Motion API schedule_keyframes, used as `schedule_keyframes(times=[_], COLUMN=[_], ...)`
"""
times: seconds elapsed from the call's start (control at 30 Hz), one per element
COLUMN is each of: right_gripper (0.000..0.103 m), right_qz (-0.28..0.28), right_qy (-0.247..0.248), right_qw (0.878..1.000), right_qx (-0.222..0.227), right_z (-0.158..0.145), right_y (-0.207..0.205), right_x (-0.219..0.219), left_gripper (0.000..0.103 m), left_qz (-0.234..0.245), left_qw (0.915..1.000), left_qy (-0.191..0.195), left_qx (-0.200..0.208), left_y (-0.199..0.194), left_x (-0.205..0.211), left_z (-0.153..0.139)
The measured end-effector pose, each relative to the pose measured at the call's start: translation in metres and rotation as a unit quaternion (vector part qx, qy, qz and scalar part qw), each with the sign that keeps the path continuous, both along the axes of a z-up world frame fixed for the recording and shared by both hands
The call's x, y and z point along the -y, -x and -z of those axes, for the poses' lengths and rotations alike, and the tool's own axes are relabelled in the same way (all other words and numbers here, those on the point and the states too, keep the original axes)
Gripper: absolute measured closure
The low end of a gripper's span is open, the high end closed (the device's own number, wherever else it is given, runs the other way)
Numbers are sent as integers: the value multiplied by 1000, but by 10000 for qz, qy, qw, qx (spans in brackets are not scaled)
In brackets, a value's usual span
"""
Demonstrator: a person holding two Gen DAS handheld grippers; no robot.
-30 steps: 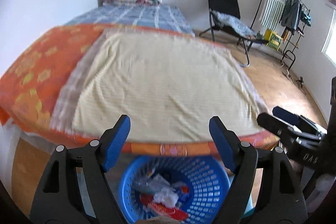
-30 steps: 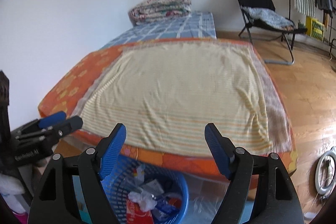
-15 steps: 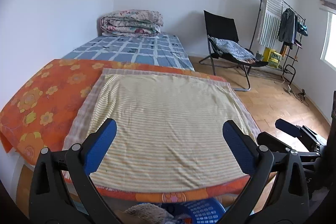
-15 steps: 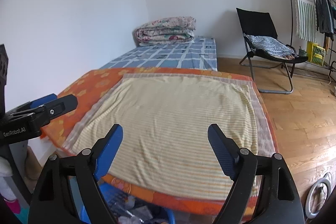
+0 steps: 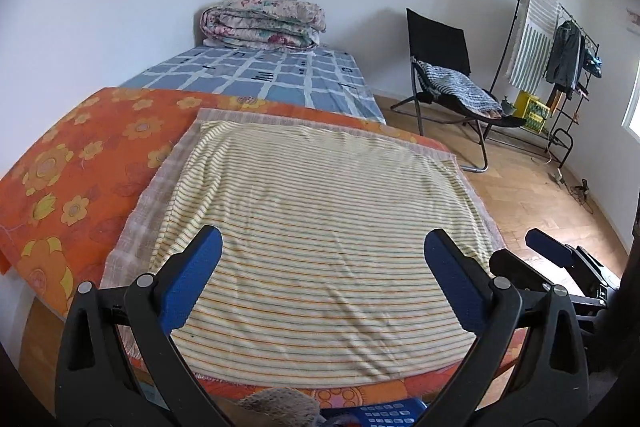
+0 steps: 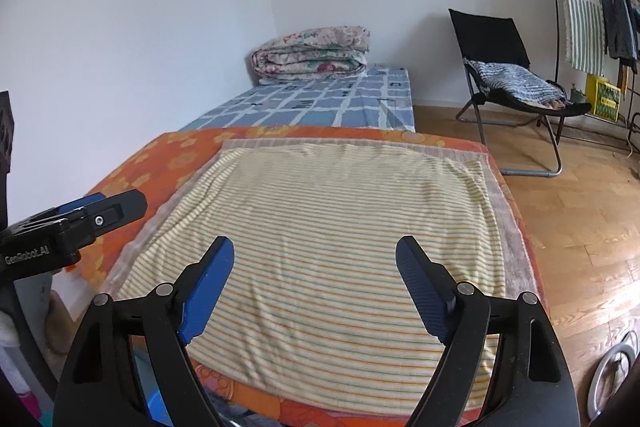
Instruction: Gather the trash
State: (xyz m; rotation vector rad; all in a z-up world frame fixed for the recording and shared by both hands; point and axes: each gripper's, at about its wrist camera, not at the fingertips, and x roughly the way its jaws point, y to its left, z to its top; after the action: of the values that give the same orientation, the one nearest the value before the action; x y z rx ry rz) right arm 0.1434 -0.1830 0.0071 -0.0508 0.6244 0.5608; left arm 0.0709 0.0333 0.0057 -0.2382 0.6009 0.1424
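The left tongs (image 5: pixel 320 283) stand spread wide and grasp nothing; the right tongs (image 6: pixel 316 287) are likewise released and empty. Ahead of both, between their blue pads, lies a striped yellow blanket (image 5: pixel 320 227) on an orange flowered bed (image 5: pixel 72 179). Below the left tongs, at the bottom edge, only the rim of the blue trash basket (image 5: pixel 384 413) shows. A black folding chair (image 6: pixel 504 67) stands beyond the right tongs, to the right.
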Motion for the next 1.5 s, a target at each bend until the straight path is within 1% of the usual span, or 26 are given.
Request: schedule_keyframes(times=[0.13,0.47,0.73,0.97,1.5], right_gripper=[20,20,20,20,20], right_qz=[15,67,47,9,16], right_qy=[-93,-148,-144,-26,35], right_qw=[9998,9993,9994,9997,9997], right_qx=[-173,-342,-324,-237,-234], right_z=[5,10,10,10,11], right_y=[-7,-15,-13,-10,-9], right_x=[-1,2,0,-6,-7], left_gripper=[0,0,0,0,0], left_qz=[-62,-146,-196,-228,-185], left_qw=[10000,9997,9995,9993,9988], left_qy=[-46,-146,-229,-301,-443], left_qx=[-58,-108,-41,2,-51], left_y=[-6,-11,-8,-4,-2], left_x=[-4,-6,-5,-8,-10], left_z=[4,8,8,7,5])
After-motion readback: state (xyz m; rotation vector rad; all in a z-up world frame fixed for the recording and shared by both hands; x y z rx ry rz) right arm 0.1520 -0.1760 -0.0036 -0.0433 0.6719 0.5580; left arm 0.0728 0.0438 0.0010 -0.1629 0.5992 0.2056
